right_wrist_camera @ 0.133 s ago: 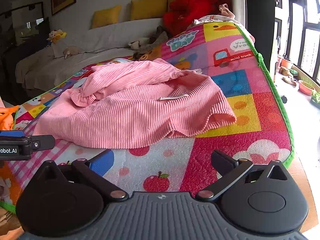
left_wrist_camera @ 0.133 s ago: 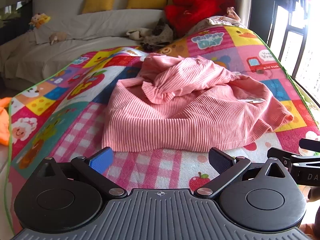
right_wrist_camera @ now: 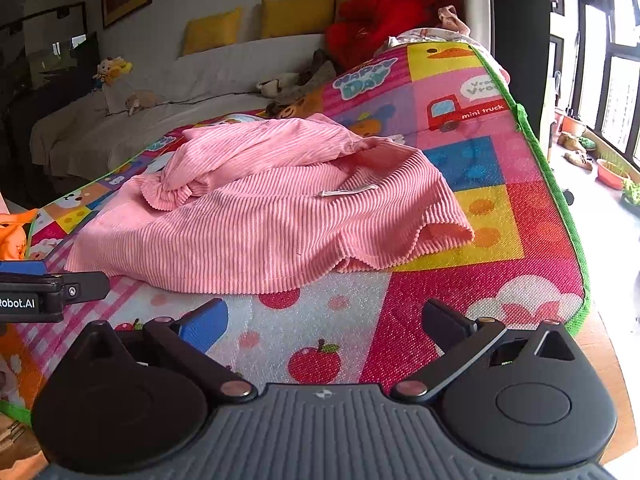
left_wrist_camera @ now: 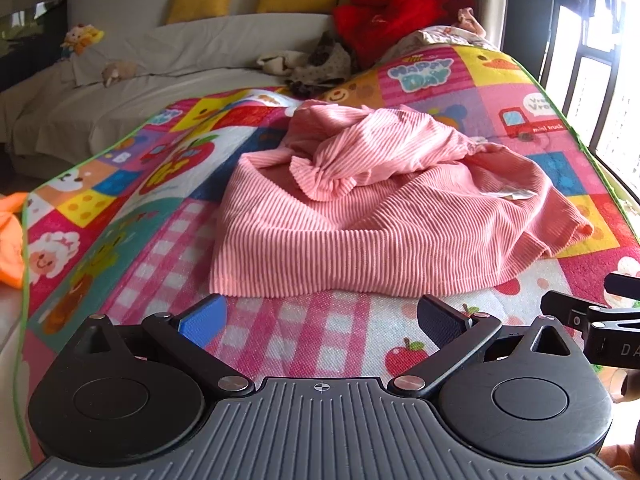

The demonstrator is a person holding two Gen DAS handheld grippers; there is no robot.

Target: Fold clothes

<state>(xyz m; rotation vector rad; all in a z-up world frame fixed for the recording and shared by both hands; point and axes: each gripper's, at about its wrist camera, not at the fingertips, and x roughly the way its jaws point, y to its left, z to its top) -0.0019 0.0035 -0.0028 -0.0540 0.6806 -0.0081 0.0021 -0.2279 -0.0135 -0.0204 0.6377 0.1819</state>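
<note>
A pink ribbed garment [left_wrist_camera: 372, 216] lies crumpled on a colourful play mat [left_wrist_camera: 132, 240], one sleeve bunched on top and a white label showing on its right side. It also shows in the right wrist view [right_wrist_camera: 272, 216], on the same mat [right_wrist_camera: 500, 280]. My left gripper [left_wrist_camera: 320, 320] is open and empty, just short of the garment's near hem. My right gripper [right_wrist_camera: 324, 322] is open and empty, in front of the hem's right part. Each gripper's tip shows at the edge of the other's view.
The mat's green edge [right_wrist_camera: 560, 216] drops off to the floor on the right. An orange cloth [left_wrist_camera: 10, 240] lies off the mat at the left. A white sofa [left_wrist_camera: 132, 80] with yellow cushions, a red pile [left_wrist_camera: 392, 12] and soft toys stands behind.
</note>
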